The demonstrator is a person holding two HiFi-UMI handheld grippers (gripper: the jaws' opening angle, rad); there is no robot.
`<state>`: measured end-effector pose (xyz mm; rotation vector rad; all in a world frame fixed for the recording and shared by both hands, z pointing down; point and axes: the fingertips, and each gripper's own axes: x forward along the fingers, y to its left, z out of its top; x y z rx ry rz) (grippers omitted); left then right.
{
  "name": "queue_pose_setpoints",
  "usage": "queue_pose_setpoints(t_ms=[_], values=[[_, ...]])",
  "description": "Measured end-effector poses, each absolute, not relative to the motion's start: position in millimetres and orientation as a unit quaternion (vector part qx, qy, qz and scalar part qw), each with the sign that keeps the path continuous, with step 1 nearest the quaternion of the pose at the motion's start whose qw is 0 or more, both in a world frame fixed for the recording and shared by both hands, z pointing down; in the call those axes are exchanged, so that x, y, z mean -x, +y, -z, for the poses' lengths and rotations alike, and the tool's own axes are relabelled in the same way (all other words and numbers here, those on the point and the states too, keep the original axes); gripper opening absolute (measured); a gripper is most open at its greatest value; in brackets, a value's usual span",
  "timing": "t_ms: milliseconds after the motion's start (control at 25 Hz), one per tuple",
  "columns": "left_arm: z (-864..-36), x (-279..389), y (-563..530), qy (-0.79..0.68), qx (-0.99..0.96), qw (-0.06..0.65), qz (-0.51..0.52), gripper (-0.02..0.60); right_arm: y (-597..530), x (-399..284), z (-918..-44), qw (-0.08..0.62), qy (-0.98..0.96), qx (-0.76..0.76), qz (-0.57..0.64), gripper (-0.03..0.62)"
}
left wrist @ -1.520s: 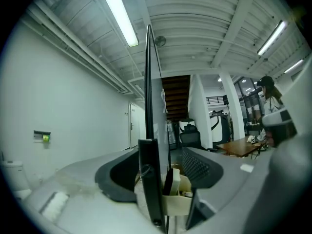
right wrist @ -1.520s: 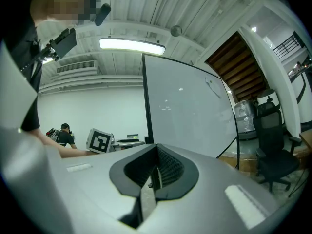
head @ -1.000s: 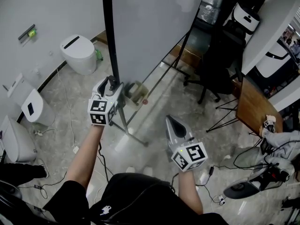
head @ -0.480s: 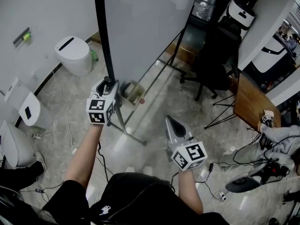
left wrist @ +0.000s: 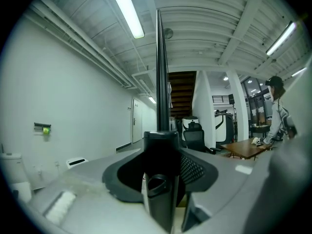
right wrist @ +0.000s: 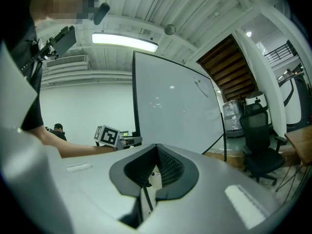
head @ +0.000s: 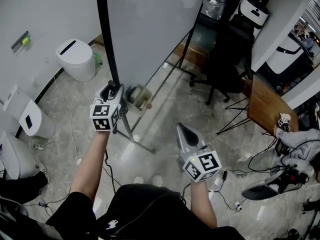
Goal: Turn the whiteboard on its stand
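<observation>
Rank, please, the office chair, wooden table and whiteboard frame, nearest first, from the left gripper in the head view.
1. Whiteboard frame, between the just-closing jaws of the left gripper.
2. Office chair, to the right.
3. Wooden table, far right.

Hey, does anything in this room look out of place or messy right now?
Nothing looks spilled or damaged, and the whiteboard seems intact. Oddest are the white toilets standing loose on the floor by the left wall, plus cables sprawled at the right.

Black office chair (head: 226,59), wooden table (head: 260,108)
</observation>
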<state>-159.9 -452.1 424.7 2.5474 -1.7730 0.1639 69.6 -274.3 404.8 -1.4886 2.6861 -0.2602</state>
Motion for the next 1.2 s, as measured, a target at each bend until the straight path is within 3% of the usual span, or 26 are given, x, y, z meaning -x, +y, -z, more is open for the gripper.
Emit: queue_pose_setpoints(t_ms=[1200], values=[[-427.2, 186.9, -402.0, -0.599, -0.799, 0.025, -0.042, 0.195, -257.5, -68.3, -408.9, 0.036, 0.874, 0.477, 0.087, 0.008]])
